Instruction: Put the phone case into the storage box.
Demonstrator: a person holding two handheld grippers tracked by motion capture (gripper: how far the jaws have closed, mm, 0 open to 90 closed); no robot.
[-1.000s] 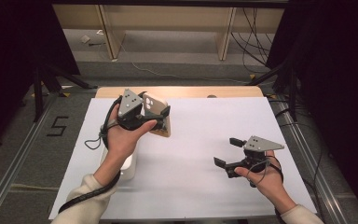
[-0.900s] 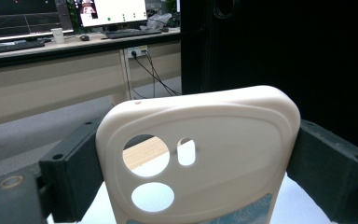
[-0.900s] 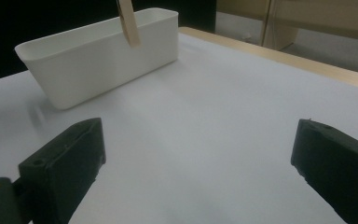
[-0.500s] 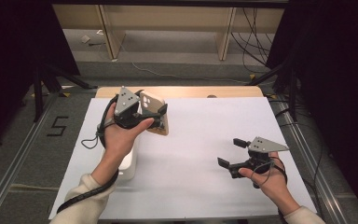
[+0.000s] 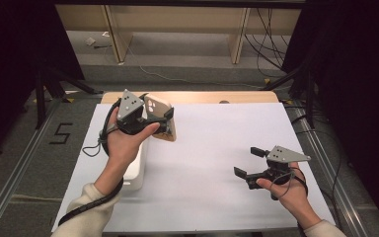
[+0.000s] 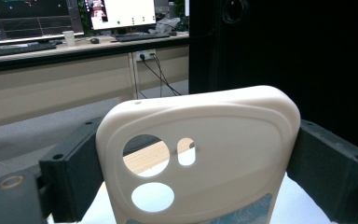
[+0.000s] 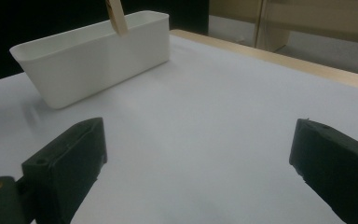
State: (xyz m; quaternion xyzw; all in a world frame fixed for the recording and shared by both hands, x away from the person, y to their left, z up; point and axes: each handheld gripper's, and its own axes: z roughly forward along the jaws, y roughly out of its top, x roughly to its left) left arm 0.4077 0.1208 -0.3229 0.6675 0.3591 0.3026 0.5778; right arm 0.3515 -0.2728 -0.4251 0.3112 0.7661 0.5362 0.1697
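Cream plastic, a phone case (image 6: 200, 154) sits clamped between the jaws of the left gripper (image 5: 150, 121), gripped by its two long edges with the camera cut-outs showing in the left gripper view. In the high view the case (image 5: 160, 116) is lifted off the table, at about 11 o'clock on the white mat (image 5: 217, 148), above the far end of the white bin (image 5: 135, 170). The right gripper view shows the bin (image 7: 93, 51) upright, with a corner of the case (image 7: 116, 16) hanging over its opening. The right gripper (image 5: 251, 163) hovers at about 4 o'clock, jaws wide apart and holding nothing.

By my reading, the pick-up is done and the case is carried to the bin; what is left is to lower it inside and let go. Whether the bin holds anything, I cannot tell.
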